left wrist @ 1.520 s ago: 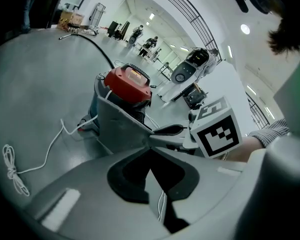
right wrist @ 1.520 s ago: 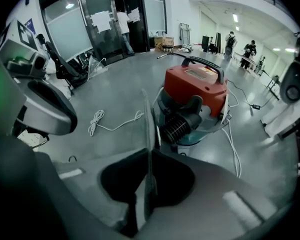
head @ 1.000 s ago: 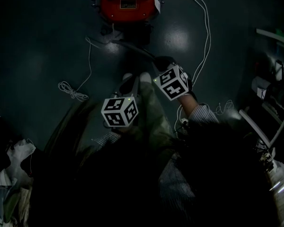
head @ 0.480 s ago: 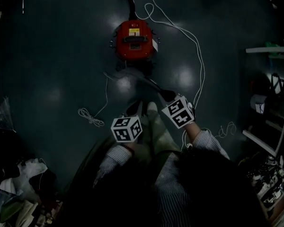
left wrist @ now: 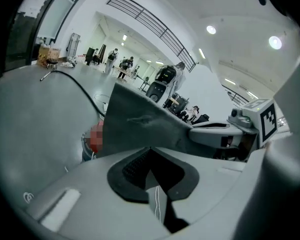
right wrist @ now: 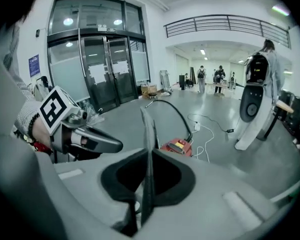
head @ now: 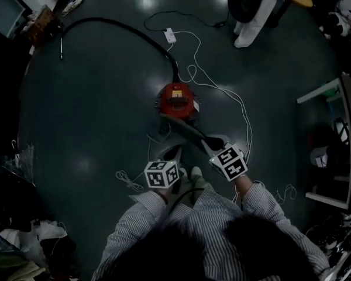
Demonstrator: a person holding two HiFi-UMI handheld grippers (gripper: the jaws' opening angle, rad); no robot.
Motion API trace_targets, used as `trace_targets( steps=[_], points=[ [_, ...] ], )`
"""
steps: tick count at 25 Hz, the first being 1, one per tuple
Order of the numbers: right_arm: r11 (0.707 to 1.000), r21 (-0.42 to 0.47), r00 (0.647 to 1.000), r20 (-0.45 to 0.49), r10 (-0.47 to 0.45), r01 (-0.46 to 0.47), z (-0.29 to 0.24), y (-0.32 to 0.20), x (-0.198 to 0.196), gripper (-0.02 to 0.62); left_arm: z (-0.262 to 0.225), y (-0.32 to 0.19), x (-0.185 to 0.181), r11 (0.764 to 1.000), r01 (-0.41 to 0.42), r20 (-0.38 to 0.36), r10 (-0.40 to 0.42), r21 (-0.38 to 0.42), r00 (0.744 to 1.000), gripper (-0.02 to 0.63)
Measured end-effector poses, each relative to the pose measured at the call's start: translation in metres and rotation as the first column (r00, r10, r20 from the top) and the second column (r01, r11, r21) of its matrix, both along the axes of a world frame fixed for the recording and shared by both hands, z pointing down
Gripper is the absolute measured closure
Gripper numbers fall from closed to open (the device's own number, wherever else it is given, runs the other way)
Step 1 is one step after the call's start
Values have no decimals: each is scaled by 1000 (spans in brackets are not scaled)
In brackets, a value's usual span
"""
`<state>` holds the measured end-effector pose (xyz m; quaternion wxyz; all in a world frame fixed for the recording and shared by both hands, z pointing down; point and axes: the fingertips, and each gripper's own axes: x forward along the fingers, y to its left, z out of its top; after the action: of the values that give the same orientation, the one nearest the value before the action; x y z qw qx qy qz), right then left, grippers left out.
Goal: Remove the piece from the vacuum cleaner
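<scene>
Dark glossy floor (head: 76, 116), open hall. The red vacuum cleaner (head: 177, 100) sits just beyond our feet, apart from the flat grey piece (head: 187, 132), which the right gripper (right wrist: 149, 169) clamps edge-on. The left gripper (left wrist: 151, 156) is pinched together, empty, just left of the piece. We judge removal done; setting it down remains. Black hose (head: 117, 25) arcs far left, white cable (head: 222, 92) loops right; neither blocks us

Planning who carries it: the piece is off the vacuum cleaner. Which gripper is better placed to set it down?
Right, probably: the right gripper is shut on the dark piece, edge-on between its jaws, above the red vacuum cleaner. Whether the left gripper grips it too is unclear.
</scene>
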<state>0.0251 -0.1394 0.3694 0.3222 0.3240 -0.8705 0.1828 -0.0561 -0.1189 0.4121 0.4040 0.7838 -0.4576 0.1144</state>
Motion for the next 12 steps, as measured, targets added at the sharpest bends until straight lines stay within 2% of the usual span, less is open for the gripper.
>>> trace_targets(
  steps=[3,6,12],
  points=[
    [999,27,996,77,43,-45,-33,2,-3,572,-32,-6,0,998,-1,-24,2,56,1000,605],
    [996,26,986,146,75,-80,-53,6,-8,572,-54,-10,-1,995,-12,-18,14,96,1000,604],
    [995,2,969,227,93,-96,-61,11,-15,572,-71,-12,1,989,-14,-7,15,145,1000,604]
  ],
)
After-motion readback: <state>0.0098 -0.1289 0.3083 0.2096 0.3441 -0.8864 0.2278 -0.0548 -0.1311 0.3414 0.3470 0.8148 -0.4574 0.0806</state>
